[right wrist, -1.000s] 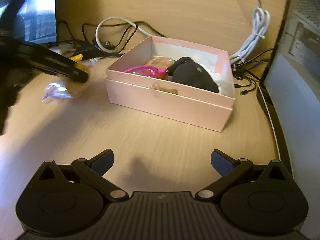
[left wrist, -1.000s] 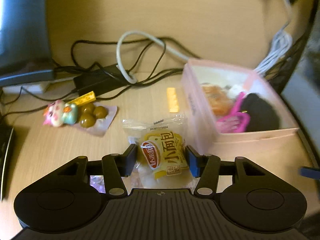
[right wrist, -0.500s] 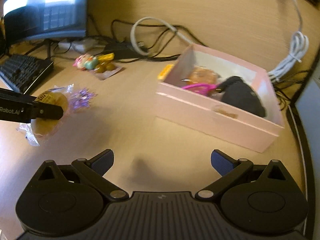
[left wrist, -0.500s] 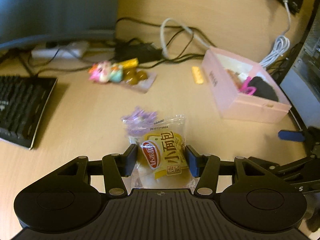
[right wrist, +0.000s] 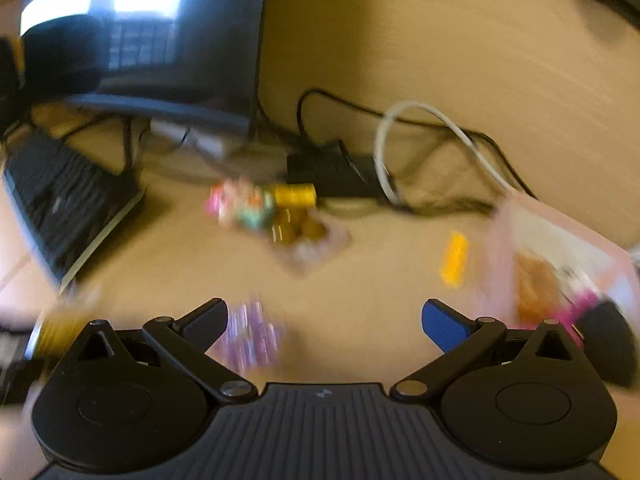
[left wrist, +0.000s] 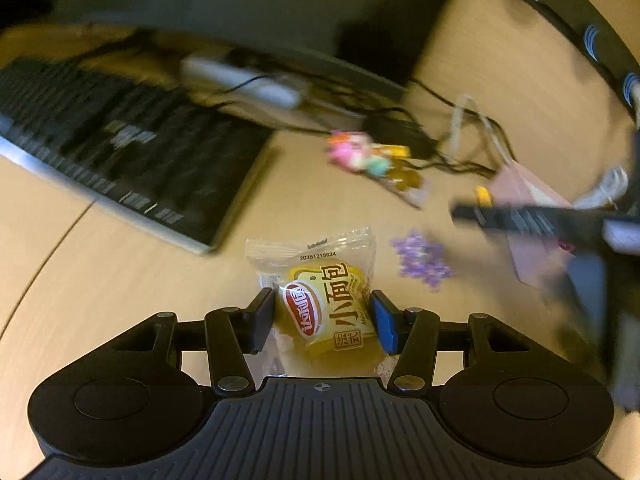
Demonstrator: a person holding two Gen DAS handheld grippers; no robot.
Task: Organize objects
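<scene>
The wrapped bread packet [left wrist: 326,300] is pinched between the pads of the left gripper [left wrist: 323,320], clear of the desk [left wrist: 120,280]. The right gripper [right wrist: 324,322] is spread and empty. The pink box [right wrist: 560,256] lies far right, nearer the right gripper.

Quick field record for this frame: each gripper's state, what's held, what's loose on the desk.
left gripper: shut on bread packet, fingers pressing both sides
right gripper: open, nothing between the fingers
purple trinket: loose on desk
toy cluster: loose, near the cables
yellow block: loose, beside pink box
pink box: open, holds several items
keyboard: left part of desk
image quality: both views motion-blurred
</scene>
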